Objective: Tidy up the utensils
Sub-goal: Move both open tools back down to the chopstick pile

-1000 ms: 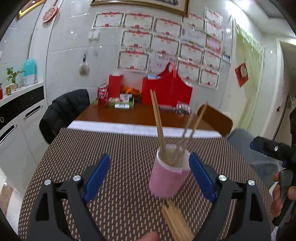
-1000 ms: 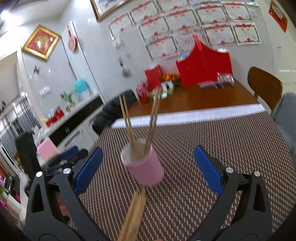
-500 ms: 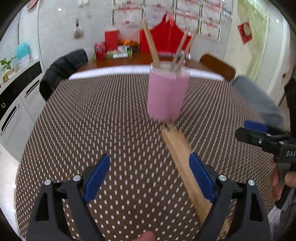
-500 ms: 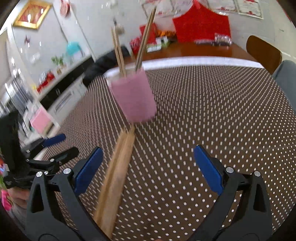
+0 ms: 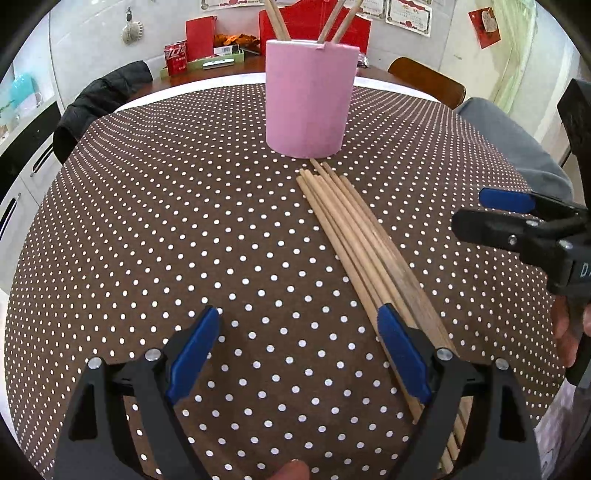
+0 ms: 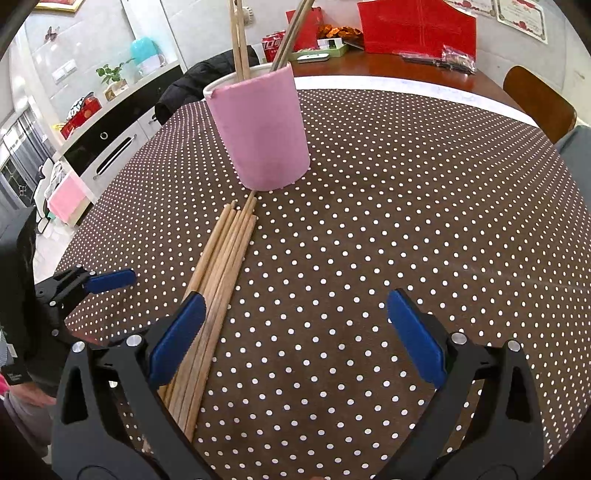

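Observation:
A pink cup (image 5: 308,98) (image 6: 260,129) stands on the dotted brown tablecloth with several wooden chopsticks upright in it. A bundle of several loose chopsticks (image 5: 364,245) (image 6: 221,266) lies flat on the cloth, tips almost at the cup's base. My left gripper (image 5: 297,326) hovers low over the cloth, jaws wide open and empty, its right finger over the bundle. My right gripper (image 6: 295,315) is likewise open and empty, its left finger above the bundle. Each gripper shows in the other's view, the right one (image 5: 517,218) and the left one (image 6: 92,282).
Behind the cloth the wooden table (image 6: 369,70) carries red bags (image 6: 417,27), a soda can (image 5: 176,57) and a green tray. A black jacket (image 5: 99,103) hangs on a chair at left; a brown chair (image 6: 539,103) stands at right. Cabinets (image 6: 107,144) line the left wall.
Both grippers have dropped and tilted down toward the cloth. The cup now sits higher in both views and the loose chopsticks lie in full sight. Both grippers stayed open.

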`<move>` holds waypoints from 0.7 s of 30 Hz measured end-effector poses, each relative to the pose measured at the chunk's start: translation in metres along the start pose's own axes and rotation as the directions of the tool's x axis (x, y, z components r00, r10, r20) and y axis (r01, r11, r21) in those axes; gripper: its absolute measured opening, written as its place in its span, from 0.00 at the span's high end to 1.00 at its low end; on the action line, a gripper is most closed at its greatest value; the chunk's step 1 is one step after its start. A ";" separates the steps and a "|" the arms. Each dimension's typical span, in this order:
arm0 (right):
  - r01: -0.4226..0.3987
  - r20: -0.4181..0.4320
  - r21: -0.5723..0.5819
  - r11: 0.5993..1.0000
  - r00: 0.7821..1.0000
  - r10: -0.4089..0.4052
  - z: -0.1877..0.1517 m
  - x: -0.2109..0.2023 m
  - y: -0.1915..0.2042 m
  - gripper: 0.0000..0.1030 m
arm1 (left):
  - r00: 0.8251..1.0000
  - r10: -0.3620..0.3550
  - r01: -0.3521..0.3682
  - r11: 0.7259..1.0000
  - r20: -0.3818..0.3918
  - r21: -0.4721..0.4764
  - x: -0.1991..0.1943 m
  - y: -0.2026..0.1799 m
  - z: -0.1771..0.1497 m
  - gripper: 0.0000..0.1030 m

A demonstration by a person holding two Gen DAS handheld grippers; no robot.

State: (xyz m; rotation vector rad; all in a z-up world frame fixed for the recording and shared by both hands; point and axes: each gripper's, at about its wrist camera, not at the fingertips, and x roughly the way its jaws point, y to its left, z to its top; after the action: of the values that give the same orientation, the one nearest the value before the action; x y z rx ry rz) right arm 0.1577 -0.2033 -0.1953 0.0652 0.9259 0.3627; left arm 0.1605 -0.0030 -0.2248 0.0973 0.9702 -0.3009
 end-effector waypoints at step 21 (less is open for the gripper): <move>0.056 -0.094 -0.201 0.978 0.993 -0.076 -0.019 0.014 0.033 0.06 | 0.975 0.190 -0.200 0.976 0.117 0.083 -0.007 -0.066 -0.029 0.10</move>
State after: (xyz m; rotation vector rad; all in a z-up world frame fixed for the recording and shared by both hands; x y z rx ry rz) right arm 0.1409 -0.1693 -0.2112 -0.1678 0.9849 0.3979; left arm 0.1143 -0.0582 -0.2325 0.2588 0.8314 -0.1683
